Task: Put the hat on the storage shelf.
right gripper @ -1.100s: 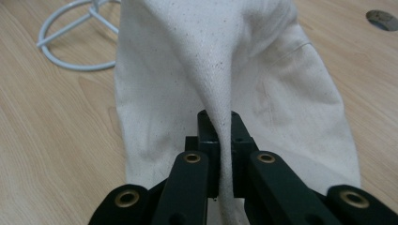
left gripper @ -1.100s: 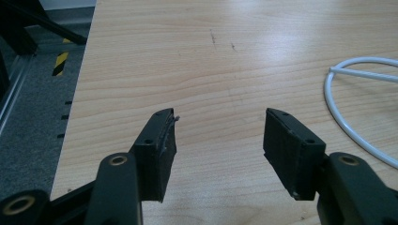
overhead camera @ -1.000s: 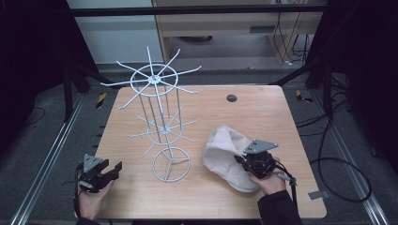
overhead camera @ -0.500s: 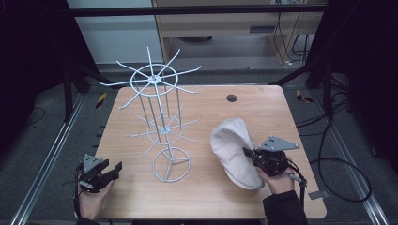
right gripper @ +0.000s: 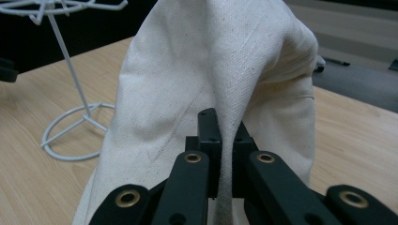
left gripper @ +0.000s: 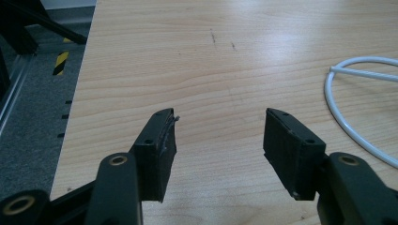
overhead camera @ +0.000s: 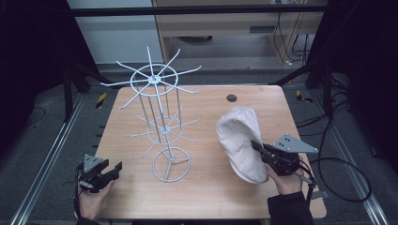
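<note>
Cream cloth hat [overhead camera: 240,140] is on the right side of the wooden table [overhead camera: 206,197], pinched at its near end by the right gripper [overhead camera: 261,151], jaws clamped tight on a fold of the fabric. Its long axis runs from the gripper away and a bit left, with the rounded end up and pointing toward the far side. Left gripper [overhead camera: 110,170] sits at the near left corner, jaws spread wide with nothing in them. Farther back, left of the hat, stands a white wire rack [overhead camera: 157,112].
</note>
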`<state>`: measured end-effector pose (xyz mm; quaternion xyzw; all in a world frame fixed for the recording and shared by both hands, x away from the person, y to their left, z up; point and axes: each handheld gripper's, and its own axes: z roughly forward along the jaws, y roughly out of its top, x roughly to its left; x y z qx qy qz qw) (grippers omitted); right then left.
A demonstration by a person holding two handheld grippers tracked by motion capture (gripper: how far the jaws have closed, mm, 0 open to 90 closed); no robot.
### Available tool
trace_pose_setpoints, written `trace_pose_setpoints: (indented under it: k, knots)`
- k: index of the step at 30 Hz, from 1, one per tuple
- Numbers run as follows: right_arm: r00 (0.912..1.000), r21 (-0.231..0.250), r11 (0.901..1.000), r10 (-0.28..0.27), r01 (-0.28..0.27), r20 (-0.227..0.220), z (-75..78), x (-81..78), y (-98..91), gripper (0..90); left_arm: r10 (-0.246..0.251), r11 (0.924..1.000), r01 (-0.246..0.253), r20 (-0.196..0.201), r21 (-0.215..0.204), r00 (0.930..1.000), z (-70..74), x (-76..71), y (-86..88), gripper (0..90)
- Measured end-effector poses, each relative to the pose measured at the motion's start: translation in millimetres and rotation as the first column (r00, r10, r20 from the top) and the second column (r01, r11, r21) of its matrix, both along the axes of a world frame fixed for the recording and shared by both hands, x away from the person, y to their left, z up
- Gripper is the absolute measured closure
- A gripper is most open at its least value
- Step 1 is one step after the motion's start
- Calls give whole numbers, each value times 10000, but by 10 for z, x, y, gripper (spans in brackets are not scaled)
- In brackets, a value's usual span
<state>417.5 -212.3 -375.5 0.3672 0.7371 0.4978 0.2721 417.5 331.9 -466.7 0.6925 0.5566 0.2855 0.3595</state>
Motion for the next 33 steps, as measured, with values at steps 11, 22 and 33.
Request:
trace_pose_setpoints:
  k: [11,22,33]
  knots:
    - [9939,504,9987,63,-119,1100,219,-107,-6,888,16,10000,-16,9,-26,10000,1,4,-8,439]
    - [9817,891,9956,113,-287,1899,453,-180,56,888,32,10000,-32,-9,0,10000,-3,8,-9,439]
    - [9638,1582,9856,156,-596,2662,670,-160,218,889,35,10000,-35,-17,-11,10000,-2,7,-3,439]
